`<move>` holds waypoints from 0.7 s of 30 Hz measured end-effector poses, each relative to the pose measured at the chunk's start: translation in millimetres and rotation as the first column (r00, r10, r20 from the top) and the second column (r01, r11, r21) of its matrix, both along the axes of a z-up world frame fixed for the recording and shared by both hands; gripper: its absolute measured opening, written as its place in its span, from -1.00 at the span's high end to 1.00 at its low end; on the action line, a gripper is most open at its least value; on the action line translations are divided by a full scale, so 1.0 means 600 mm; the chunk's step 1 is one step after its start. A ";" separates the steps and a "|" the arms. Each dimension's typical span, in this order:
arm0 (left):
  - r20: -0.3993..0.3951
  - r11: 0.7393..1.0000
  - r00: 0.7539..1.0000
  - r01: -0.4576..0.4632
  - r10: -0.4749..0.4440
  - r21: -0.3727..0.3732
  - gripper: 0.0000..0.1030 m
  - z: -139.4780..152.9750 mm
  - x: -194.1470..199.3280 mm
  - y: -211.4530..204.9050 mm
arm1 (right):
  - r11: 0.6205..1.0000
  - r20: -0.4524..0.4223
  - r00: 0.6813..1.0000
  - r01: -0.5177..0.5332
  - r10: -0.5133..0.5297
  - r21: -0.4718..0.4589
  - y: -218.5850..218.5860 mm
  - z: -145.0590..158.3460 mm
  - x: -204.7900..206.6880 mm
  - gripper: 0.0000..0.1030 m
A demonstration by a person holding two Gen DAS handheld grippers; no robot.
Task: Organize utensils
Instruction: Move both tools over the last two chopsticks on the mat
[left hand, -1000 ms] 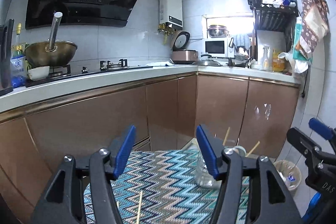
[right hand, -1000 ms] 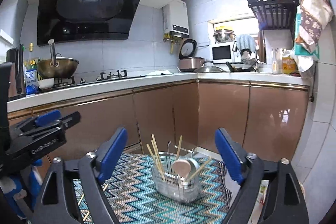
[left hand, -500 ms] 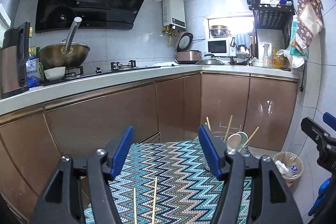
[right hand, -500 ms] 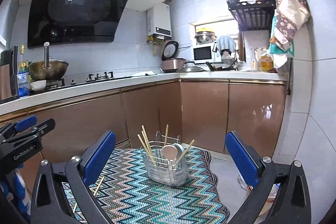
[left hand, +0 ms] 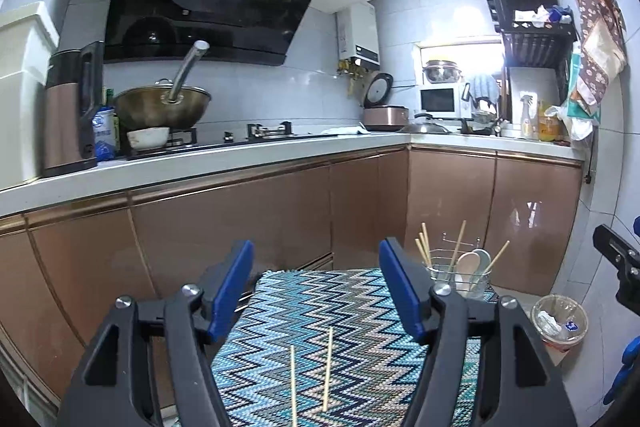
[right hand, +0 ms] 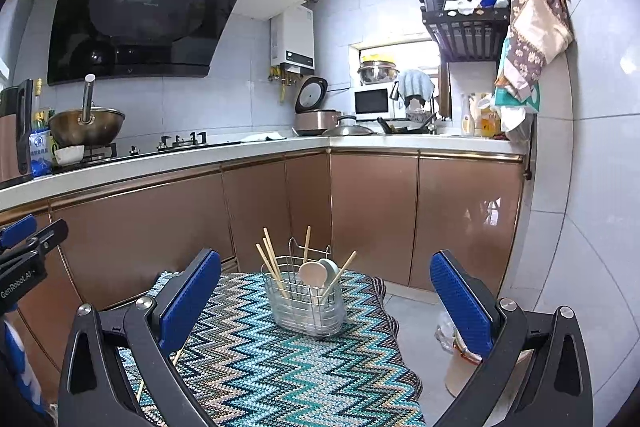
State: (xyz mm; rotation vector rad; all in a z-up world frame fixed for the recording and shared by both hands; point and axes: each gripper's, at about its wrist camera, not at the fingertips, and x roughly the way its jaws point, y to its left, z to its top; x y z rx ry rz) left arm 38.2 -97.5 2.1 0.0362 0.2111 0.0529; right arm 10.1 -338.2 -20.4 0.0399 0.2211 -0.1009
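A wire utensil caddy [right hand: 306, 301] stands on a table with a zigzag cloth [right hand: 272, 371]. It holds several wooden chopsticks and two spoons [right hand: 316, 273]. It also shows in the left wrist view [left hand: 458, 277] at the table's far right. Two loose chopsticks [left hand: 310, 373] lie side by side on the cloth in front of my left gripper [left hand: 316, 287], which is open and empty above the table. My right gripper [right hand: 326, 299] is wide open and empty, held back from the caddy. A chopstick [right hand: 160, 373] shows behind its left finger.
Copper kitchen cabinets [right hand: 372, 211] and a white counter run behind the table. A bin [left hand: 560, 323] stands on the floor to the right of the table. The left gripper shows at the left edge of the right wrist view [right hand: 28, 255].
Both grippers have risen and pulled back from the table. The right gripper's jaws have spread wider. The two loose chopsticks have come into full view of the left wrist camera.
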 end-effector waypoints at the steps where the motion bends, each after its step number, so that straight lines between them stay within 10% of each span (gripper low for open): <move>1: 0.005 1.000 1.000 -0.007 0.007 0.000 -0.25 0.001 -0.007 0.004 | 1.000 0.003 1.000 -0.001 0.001 -0.004 0.002 0.001 -0.005 -1.00; 21: 0.041 0.994 0.994 -0.106 0.106 0.009 -0.40 -0.006 -0.072 0.054 | 0.996 0.048 0.997 0.057 -0.054 -0.065 0.034 0.013 -0.055 -1.00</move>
